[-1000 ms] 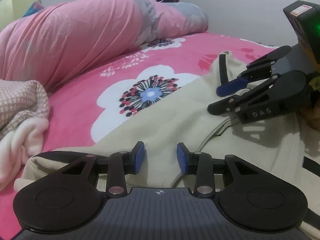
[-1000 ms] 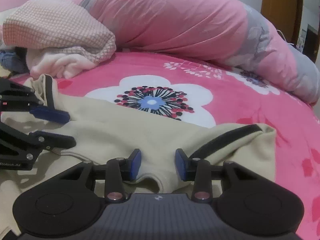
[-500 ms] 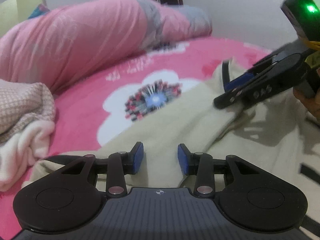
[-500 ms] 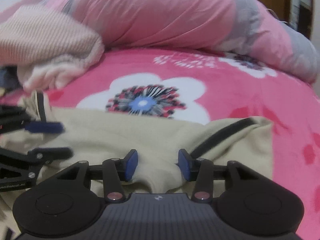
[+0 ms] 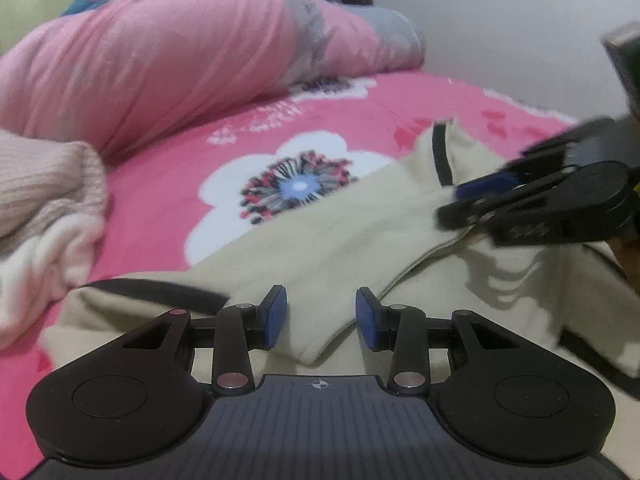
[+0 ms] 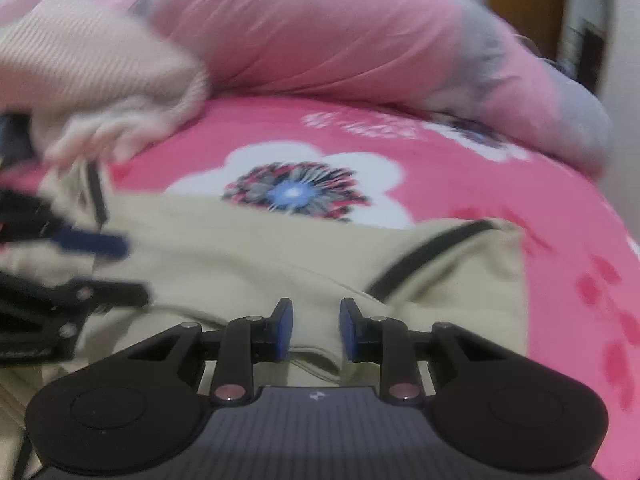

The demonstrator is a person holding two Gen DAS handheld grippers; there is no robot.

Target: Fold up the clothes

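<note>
Both grippers have lifted a little, and the right gripper (image 6: 312,330) has just been closing its jaws on a fold of the beige garment (image 6: 248,256). Between the left gripper's (image 5: 320,318) parted jaws lies another fold, ungripped. Next: clench left, then carry both edges over.

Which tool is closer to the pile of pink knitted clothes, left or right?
Left. The left tool sits over the beige garment's end beside the knitted pile. The right tool works the garment's far end, away from the pile.
</note>
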